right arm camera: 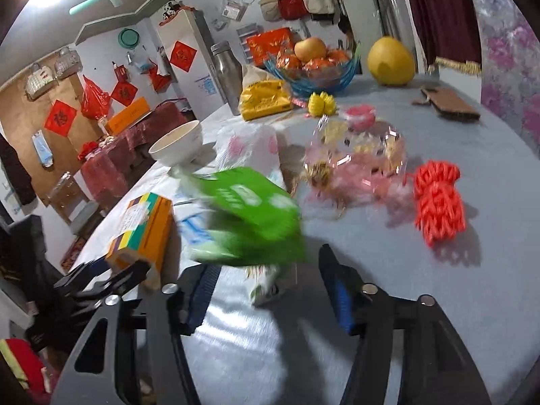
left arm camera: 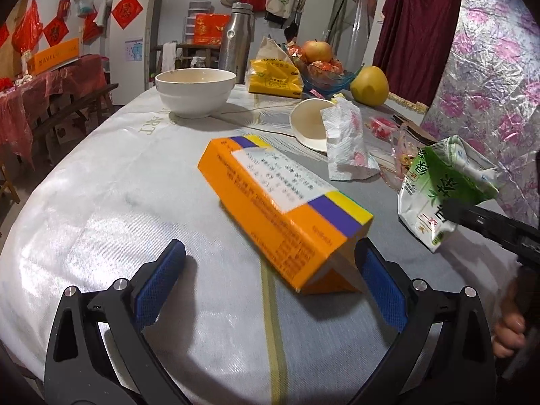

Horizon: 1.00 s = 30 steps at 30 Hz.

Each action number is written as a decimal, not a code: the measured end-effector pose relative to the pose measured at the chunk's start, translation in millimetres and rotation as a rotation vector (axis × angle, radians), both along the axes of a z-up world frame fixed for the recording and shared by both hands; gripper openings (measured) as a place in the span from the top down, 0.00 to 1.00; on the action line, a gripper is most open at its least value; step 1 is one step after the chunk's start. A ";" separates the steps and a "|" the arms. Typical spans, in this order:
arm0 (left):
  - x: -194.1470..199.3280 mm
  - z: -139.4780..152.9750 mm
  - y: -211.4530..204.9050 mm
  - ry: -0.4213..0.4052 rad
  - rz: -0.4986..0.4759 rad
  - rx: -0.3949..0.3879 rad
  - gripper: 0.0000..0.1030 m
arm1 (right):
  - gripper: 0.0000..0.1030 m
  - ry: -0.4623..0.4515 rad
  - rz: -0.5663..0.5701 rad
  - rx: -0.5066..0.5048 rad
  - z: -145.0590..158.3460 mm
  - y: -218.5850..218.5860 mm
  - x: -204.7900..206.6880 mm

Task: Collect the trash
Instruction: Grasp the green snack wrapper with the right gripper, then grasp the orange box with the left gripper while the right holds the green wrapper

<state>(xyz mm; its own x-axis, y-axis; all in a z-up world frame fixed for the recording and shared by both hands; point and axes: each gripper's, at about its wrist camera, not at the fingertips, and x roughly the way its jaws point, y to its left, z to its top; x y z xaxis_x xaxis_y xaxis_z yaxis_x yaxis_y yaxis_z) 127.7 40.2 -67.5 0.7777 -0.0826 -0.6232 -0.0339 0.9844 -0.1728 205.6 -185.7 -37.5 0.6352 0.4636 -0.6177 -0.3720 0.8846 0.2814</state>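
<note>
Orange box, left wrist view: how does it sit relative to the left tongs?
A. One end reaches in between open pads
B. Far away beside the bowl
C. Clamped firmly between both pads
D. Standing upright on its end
A: the orange box lies flat, its near end against one pad of the wide-open left tongs, the other pad clear.

An orange carton (left arm camera: 283,216) lies on the worktop (left arm camera: 118,202), its near end just inside the left gripper (left arm camera: 270,270)'s open jaws. To the right, a black gripper tip (left arm camera: 472,216) overlaps a green pouch (left arm camera: 445,182). Farther off sits a white bowl (left arm camera: 195,91).
</note>
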 end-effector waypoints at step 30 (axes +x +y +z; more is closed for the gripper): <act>40.6 10.7 6.4 0.078 0.013 -0.187 0.19 | 0.95 -0.191 -0.067 -0.001 23.8 -45.1 -65.6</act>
